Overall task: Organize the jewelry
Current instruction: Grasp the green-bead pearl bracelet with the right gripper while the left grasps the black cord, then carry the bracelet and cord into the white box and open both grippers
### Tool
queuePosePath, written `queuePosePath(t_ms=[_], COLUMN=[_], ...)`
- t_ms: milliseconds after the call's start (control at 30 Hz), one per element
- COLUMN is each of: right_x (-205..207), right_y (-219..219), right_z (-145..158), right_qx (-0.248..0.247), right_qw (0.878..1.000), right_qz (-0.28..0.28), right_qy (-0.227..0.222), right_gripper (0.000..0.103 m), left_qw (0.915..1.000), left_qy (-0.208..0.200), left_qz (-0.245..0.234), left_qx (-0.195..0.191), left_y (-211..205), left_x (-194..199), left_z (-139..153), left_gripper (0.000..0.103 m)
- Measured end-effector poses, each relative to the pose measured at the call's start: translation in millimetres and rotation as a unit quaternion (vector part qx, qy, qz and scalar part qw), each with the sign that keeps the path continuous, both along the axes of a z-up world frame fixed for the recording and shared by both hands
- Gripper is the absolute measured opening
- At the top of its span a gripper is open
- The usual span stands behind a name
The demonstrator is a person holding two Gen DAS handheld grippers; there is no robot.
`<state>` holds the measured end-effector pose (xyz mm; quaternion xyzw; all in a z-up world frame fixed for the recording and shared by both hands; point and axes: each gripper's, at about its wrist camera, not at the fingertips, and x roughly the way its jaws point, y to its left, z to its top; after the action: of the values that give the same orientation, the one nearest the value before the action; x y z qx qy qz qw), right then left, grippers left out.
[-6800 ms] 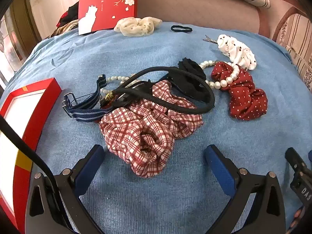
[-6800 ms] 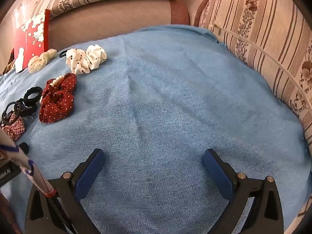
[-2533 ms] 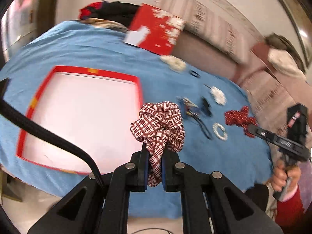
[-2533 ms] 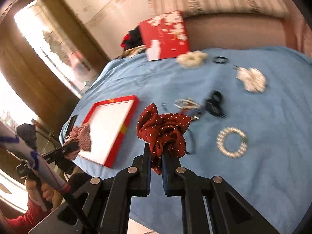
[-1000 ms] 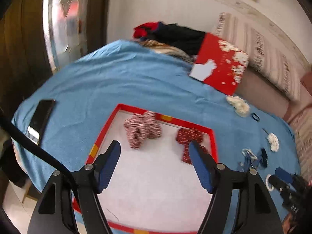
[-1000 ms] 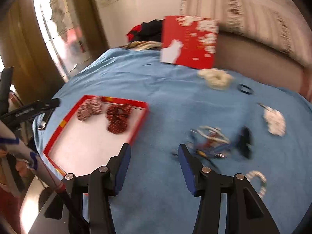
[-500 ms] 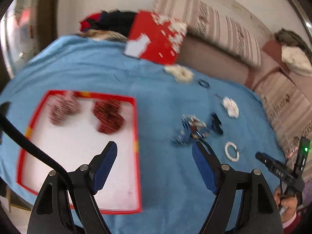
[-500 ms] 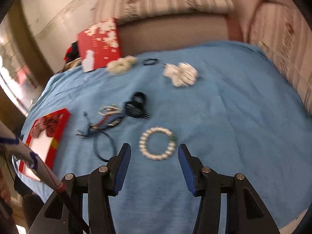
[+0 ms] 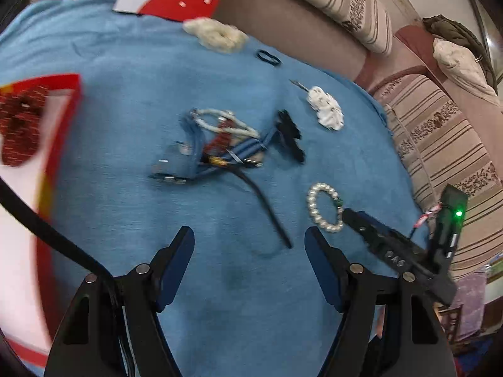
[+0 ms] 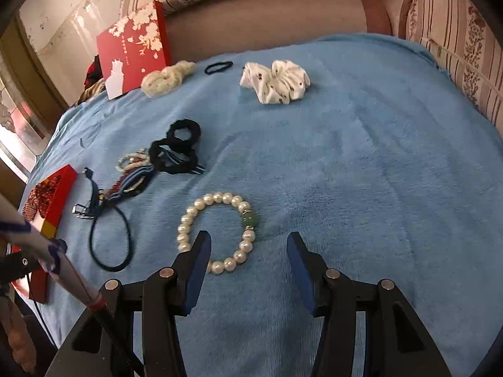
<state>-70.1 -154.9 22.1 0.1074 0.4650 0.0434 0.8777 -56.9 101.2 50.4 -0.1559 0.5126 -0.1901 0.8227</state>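
My right tool (image 10: 248, 248) stands open, empty; the pearl bracelet (image 10: 217, 231) lies at its left fingertip, lower centre.

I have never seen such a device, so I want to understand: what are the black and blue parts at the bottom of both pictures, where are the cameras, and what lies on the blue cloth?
Each picture comes from a camera fixed on a hand-held gripper, looking along its two blue-padded fingers. One shows the left gripper, the other the right gripper. Both are open and hold nothing. On the blue blanket lie a pearl bracelet, close before the right gripper, a tangle of hair bands, a white dotted scrunchie, a cream scrunchie and a thin black hair tie. The red-edged tray holds a red scrunchie.
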Motion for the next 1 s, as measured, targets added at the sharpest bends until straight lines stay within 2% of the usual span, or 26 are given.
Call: queuePosePath(t_ms=[167,233,267,367,433,467,533,600,767,1000], right_x=[7,10,12,17,19,19,21,22,14,-6], right_y=[-3,-2,-1,3,7,10,13,14,10,16], right_z=[-6,-6,-6,-8,-9,-9,-9,-8,4,35], right_qx=[-0.002,-0.004,-0.006,-0.016,-0.025,-0.033,-0.048,-0.048,-0.020,-0.009], right_qw=[1.000,1.000,1.000,1.000,1.000,0.999,0.999,0.999,1.000,0.999], right_qz=[0.002,0.003,0.004,0.007,0.008,0.007,0.007,0.012,0.009,0.024], right_qy=[-0.002,-0.003,-0.004,-0.007,-0.011,-0.012,-0.012,-0.009,-0.014,-0.043], right_gripper=[0.054,0.054,0.054,0.054,0.053,0.050,0.025,0.013,0.013,0.013], left_qw=[0.9996,0.9993,0.9992,0.9986,0.9987,0.9985,0.9986,0.9991,0.9994,0.9954], left_qy=[0.019,0.028,0.034,0.047,0.049,0.054,0.052,0.041,-0.004,-0.077], left_qz=[-0.005,-0.002,-0.001,0.000,-0.001,-0.002,0.000,-0.002,-0.028,-0.048], left_qx=[-0.018,-0.023,-0.023,-0.023,-0.011,-0.005,0.001,0.011,0.018,0.031], left_y=[-18,-23,-25,-29,-32,-33,-33,-32,-24,-1], left_x=[14,19,21,24,23,23,21,16,-9,-44], left_z=[-13,-19,-21,-27,-29,-30,-30,-22,19,87], left_gripper=[0.072,0.067,0.057,0.040,0.019,0.003,0.003,0.003,0.003,0.003])
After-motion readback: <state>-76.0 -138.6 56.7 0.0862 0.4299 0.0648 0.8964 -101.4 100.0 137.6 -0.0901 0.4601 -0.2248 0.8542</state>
